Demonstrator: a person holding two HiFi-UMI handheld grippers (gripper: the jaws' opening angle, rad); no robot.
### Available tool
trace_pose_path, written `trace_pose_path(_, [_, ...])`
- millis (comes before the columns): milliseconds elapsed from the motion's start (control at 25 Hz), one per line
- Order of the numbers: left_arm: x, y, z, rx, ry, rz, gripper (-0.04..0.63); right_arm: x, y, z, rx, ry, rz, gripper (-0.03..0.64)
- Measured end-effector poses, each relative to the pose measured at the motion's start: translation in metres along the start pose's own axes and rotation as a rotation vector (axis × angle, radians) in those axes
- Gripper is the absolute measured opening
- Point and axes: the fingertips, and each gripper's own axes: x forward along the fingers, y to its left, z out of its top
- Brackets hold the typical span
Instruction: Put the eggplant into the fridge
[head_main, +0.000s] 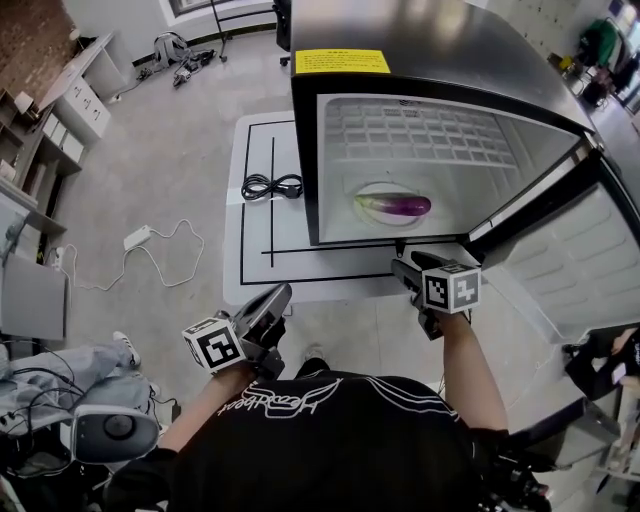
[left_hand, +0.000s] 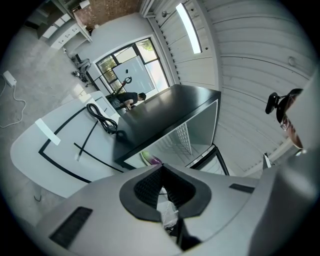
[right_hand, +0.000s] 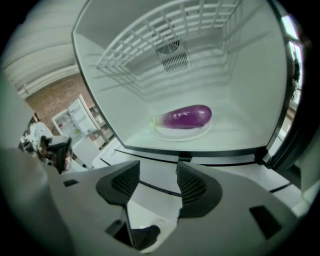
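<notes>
My left claw (head_main: 272, 300) is pinched closed with nothing in it, by the front edge of the desk (head_main: 258, 262). My right claw (head_main: 408, 268) is wide apart and empty, just in front of the open fridge (head_main: 430, 60). Inside, the eggplant (head_main: 393, 205) lies on a plate (right_hand: 181, 133) on the fridge floor.

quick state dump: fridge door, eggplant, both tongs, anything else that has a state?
fridge door: wide open.
eggplant: lying on the plate inside the fridge, not held.
left tongs: shut, nothing between them.
right tongs: open, empty, facing the fridge opening.
black cable: coiled on the table beside the fridge.
</notes>
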Motion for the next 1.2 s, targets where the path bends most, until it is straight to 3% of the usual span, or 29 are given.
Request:
trace_pose_path(160, [0.002,-0.026,-0.019,0.021,0.028,-0.052,0.008,-0.037,0.05,0.003,-0.015,-0.206,0.18,0.235])
trace_pose_path(320, [0.001,-0.063,-0.045,0.152,0.068,-0.082,0.008,-0.085,0.096,-0.005,-0.137,-0.309,0.295,0.213])
trace_pose_path(480, [-0.007,-0.106,-0.08,0.324,0.142,-0.107,0.008,-0.135,0.127,-0.023,-0.224,-0.361,0.323,0.147])
trace_pose_path(680, [-0.019,-0.16,-0.128,0.452,0.212,-0.138,0.008,-0.196,0.152,-0.051,-0.245,-0.44,0.332,0.008])
trace_pose_path(840, [-0.033,-0.2,-0.17,0.595,0.242,-0.16,0.008,-0.239,0.173,-0.082,-0.273,-0.455,0.387,0.008])
trace_pose_path(1040, [-0.059,-0.236,-0.212,0.598,0.244,-0.224,0.009,-0.279,0.21,-0.121,-0.305,-0.491,0.503,0.008])
trace_pose_path(1200, [-0.078,-0.257,-0.235,0.651,0.258,-0.233,0.008,-0.295,0.224,-0.147,-0.322,-0.456,0.534,0.008])
